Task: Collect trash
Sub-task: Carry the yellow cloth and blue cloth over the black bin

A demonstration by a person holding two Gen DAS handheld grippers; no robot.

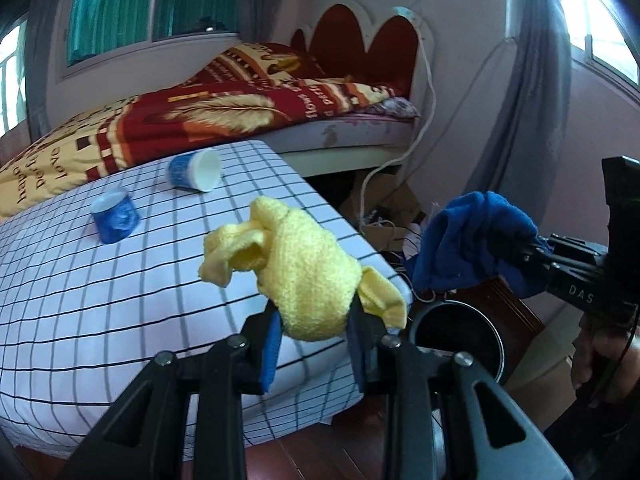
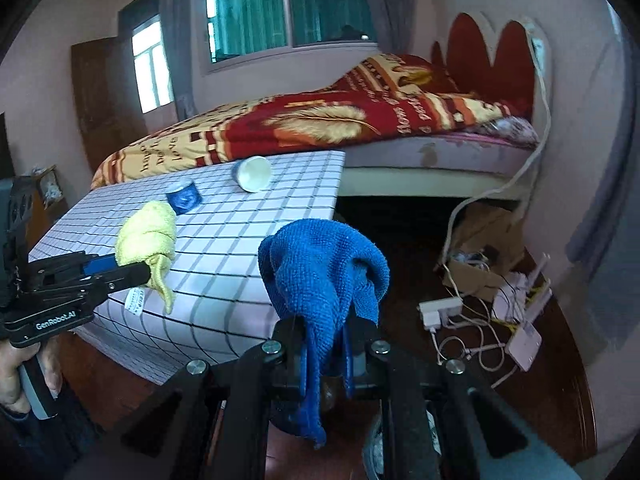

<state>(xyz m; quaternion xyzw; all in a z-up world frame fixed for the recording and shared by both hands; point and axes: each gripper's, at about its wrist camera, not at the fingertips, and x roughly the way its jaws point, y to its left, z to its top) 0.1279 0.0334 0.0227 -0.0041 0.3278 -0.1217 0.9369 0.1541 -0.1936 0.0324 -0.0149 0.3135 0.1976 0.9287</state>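
Observation:
My left gripper (image 1: pixel 316 320) is shut on a crumpled yellow cloth (image 1: pixel 296 276), held above the right edge of a checked white table (image 1: pixel 120 300). My right gripper (image 2: pixel 324 332) is shut on a blue cloth (image 2: pixel 320 276) that drapes down over its fingers. In the left wrist view the blue cloth (image 1: pixel 472 240) hangs to the right, above a dark round bin (image 1: pixel 460 344) on the floor beside the table. In the right wrist view the yellow cloth (image 2: pixel 148 236) appears at the left. Two blue-and-white paper cups lie on the table: one on its side (image 1: pixel 196 170), one upside down (image 1: pixel 114 218).
A bed with a red and yellow blanket (image 1: pixel 224 108) stands behind the table. Cardboard, cables, a power strip (image 2: pixel 440 308) and a white router (image 2: pixel 524 340) clutter the floor by the wall. A white cord (image 1: pixel 424 120) hangs down from the headboard. A hand (image 2: pixel 16 372) holds the left gripper's handle.

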